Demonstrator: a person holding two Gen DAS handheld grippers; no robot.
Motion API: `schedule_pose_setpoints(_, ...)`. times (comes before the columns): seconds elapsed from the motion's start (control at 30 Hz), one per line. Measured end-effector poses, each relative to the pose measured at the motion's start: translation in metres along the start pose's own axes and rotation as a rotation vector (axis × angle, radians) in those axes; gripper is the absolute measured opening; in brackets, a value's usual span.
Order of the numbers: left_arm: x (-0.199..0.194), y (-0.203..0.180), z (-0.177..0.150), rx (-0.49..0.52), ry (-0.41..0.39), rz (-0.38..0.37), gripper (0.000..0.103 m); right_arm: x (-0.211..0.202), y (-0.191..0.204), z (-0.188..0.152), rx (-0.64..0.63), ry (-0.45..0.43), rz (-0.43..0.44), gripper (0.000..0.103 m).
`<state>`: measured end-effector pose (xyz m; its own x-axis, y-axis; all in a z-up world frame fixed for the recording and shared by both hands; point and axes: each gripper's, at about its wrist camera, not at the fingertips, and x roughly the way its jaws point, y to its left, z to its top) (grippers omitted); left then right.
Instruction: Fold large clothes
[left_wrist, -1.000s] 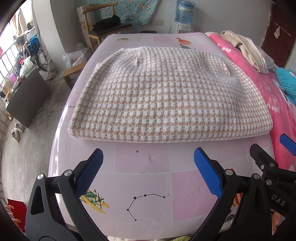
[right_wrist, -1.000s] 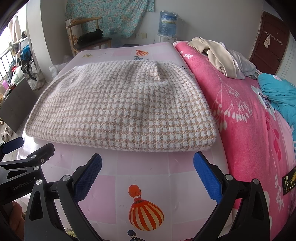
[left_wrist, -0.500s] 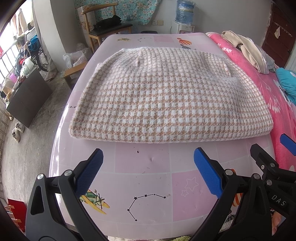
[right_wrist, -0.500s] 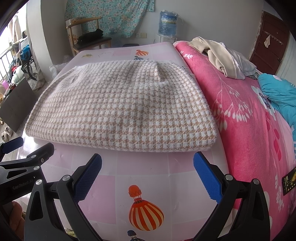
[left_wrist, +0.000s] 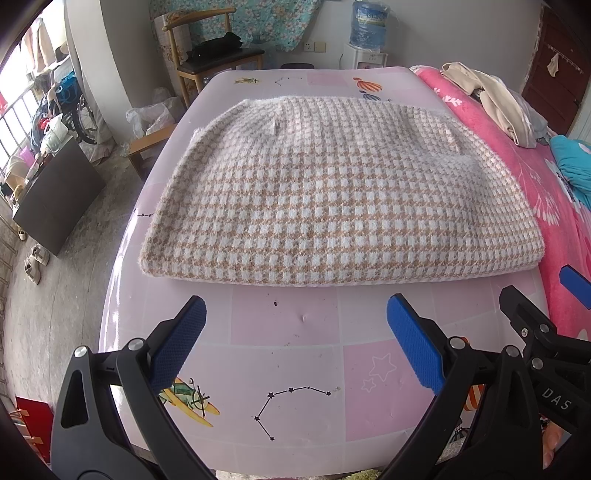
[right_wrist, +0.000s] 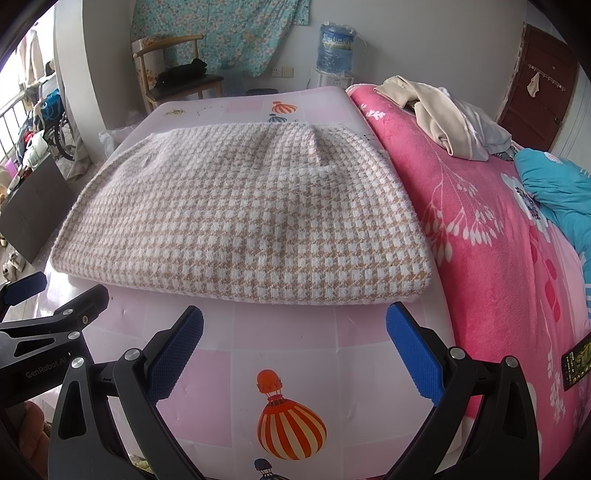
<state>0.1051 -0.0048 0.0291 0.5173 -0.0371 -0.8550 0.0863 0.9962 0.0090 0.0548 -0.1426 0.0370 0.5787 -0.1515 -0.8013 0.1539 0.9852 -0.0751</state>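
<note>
Sweater (left_wrist: 340, 192) — fuzzy houndstooth knit, folded rectangle on glossy pink table (left_wrist: 288, 332), my left gripper (left_wrist: 295, 341) and right gripper (right_wrist: 295, 343) just before it — jaws apart, empty.

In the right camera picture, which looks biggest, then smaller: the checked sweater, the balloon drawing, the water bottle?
1. Sweater, biggest by far.
2. Balloon drawing.
3. Water bottle, smallest, though it stands far back, so its real size is unsure.
</note>
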Motion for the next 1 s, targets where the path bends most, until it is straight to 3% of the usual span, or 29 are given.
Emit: schedule_pose_setpoints(1.0,-0.0007,0.0021,-0.0001,-0.002,0.000,0.002,0.095,-0.0003,0.0010,-0.0011,0.001,0.001,0.000,0.097)
